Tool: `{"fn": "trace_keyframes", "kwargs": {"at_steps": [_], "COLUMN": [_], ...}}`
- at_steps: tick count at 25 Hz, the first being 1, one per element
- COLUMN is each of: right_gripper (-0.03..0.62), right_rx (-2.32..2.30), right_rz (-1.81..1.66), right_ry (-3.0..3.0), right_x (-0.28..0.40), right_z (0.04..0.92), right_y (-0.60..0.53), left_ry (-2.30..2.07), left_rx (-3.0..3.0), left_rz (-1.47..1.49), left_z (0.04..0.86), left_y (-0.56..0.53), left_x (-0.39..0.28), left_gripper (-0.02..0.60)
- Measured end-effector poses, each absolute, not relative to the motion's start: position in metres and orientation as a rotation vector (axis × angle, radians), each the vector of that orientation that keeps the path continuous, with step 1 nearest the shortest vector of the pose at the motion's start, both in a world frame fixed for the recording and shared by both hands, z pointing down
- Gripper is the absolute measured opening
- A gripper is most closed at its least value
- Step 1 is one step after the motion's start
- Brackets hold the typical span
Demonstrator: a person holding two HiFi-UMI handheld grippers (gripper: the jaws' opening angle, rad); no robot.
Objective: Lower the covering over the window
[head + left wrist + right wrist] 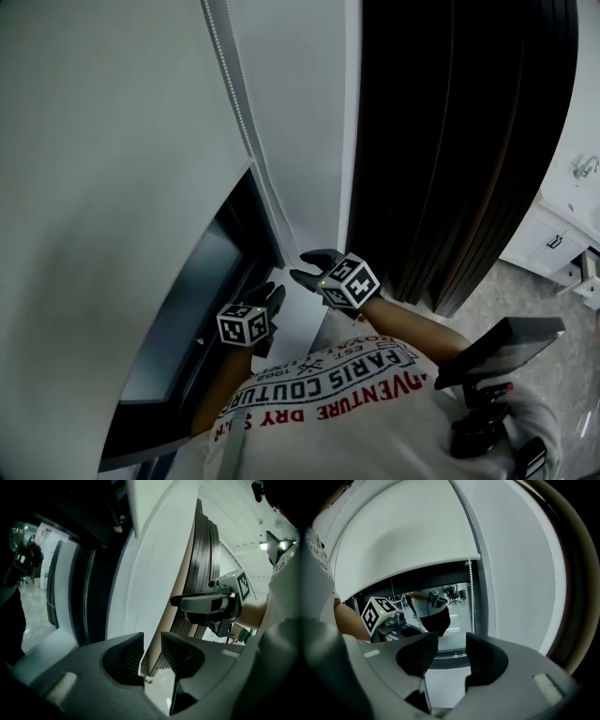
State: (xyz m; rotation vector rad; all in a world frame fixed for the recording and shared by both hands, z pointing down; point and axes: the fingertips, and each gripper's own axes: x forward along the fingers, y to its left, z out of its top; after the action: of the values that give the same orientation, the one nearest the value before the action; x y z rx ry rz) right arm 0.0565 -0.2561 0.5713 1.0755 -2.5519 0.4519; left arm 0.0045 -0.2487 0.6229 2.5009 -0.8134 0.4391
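1. A dim room corner seen from above: a strip of white wall [300, 122] runs down the middle, with a grey tiled floor [525, 291] and a white cabinet [548, 239] at far right.
2. At left, the white fabric roller blind [103, 169] hangs over the dark-framed window [202, 309]. It is smooth and flat, with a straight bottom bar.
3. In the right gripper view the blind covers the upper part of the glass. A band of glass stays uncovered between its bottom bar and the white sill [443, 686].
4. The left gripper [270, 298] is held near the window's lower edge. Its fingers are spread and released, with nothing pressed between them.
5. The white beaded pull cord [471, 597] hangs along the blind's right edge, close to the frame.
6. The right gripper [307, 267] sits just beside the left one, by the wall strip. Its fingers are also spread and released, and only sill and frame show through the gap.
7. To the right, a dark pleated curtain [450, 141] hangs close beside the wall strip and leaves narrow room on that side.
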Motion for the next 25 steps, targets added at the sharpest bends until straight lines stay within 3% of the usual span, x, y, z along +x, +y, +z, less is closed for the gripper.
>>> {"fn": "trace_keyframes", "kwargs": {"at_steps": [3,5,11,25], "right_gripper": [0.175,0.171,0.000,0.002], "right_rx": [1.084,1.083,0.991,0.872], "right_rz": [0.458,0.501,0.561,0.584], "right_ry": [-2.555,-2.576,-2.653,-2.758], "right_x": [0.070,0.080,0.103,0.153], "right_z": [0.561,0.555,0.539,0.523], "right_y": [-0.239,-0.220,-0.126,0.085], "left_ry": [-0.859,-0.877,-0.818,-0.855], "left_rx": [2.555,2.578,2.606,2.635], "left_rz": [0.379,0.322,0.169,0.198], "left_z": [0.585,0.560,0.508,0.491], "left_y": [-0.238,-0.222,-0.134,0.083], "left_x": [0.013,0.022,0.067,0.128], "left_gripper": [0.109,0.021,0.005,0.005]}}
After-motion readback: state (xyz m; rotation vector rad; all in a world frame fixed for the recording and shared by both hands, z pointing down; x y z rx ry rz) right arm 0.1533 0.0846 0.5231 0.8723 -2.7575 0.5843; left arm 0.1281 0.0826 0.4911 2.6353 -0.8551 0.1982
